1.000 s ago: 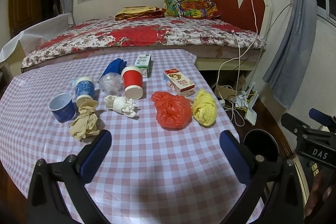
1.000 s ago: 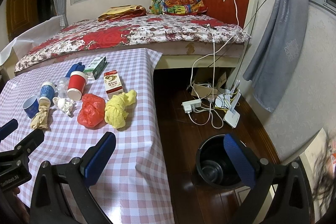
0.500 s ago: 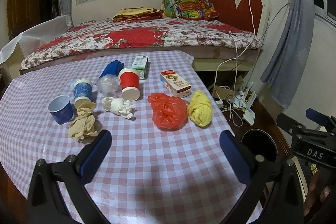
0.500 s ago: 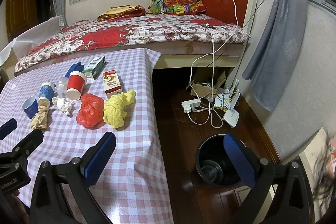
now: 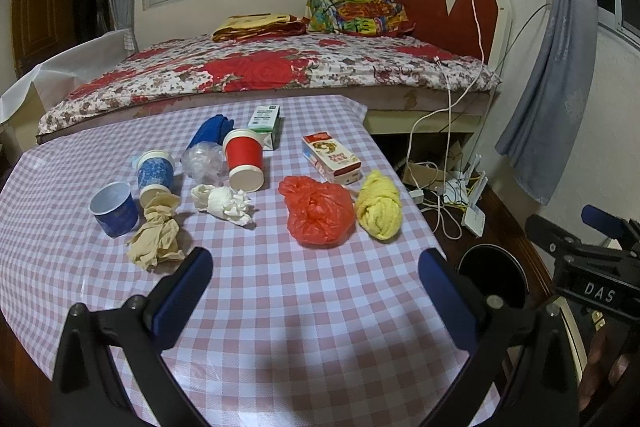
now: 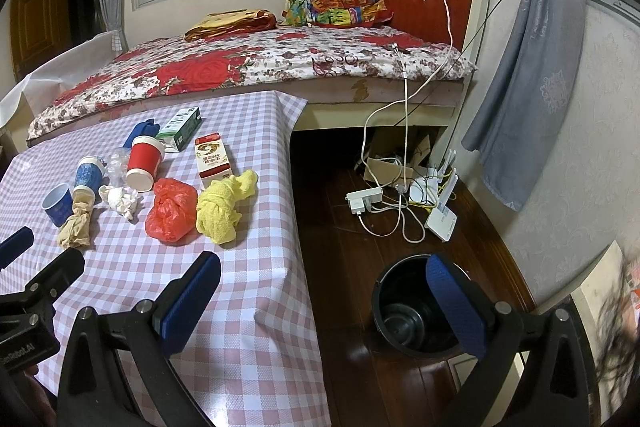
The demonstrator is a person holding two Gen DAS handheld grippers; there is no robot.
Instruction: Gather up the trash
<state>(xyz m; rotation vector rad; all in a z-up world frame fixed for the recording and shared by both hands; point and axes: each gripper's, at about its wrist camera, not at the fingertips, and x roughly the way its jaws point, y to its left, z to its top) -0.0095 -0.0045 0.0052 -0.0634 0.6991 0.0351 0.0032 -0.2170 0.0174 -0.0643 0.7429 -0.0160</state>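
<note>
Bedroom light falls on a table (image 5: 280, 307) under a pink-and-white checked cloth, with a floral-covered bed (image 5: 260, 71) just behind it and a red heart-shaped headboard (image 5: 444, 11) at the wall. Over the near part of the cloth the left gripper (image 5: 316, 291) hangs with its blue-padded jaws spread wide and nothing between them. The right gripper (image 6: 332, 299) is equally wide open and empty, spanning the table's edge and the dark wood floor.

Beyond the left gripper lies the trash: a beige crumpled rag (image 5: 156, 235), white tissue (image 5: 224, 201), a red plastic bag (image 5: 320, 213) touching a yellow cloth wad (image 5: 380, 205), two blue cups (image 5: 114, 209), a red cup (image 5: 244, 159) lying on its side, and two cartons (image 5: 332, 163).

On the floor beside the table stands a black bin (image 6: 412, 311), with a power strip (image 6: 362, 199) and tangled cables farther off.
</note>
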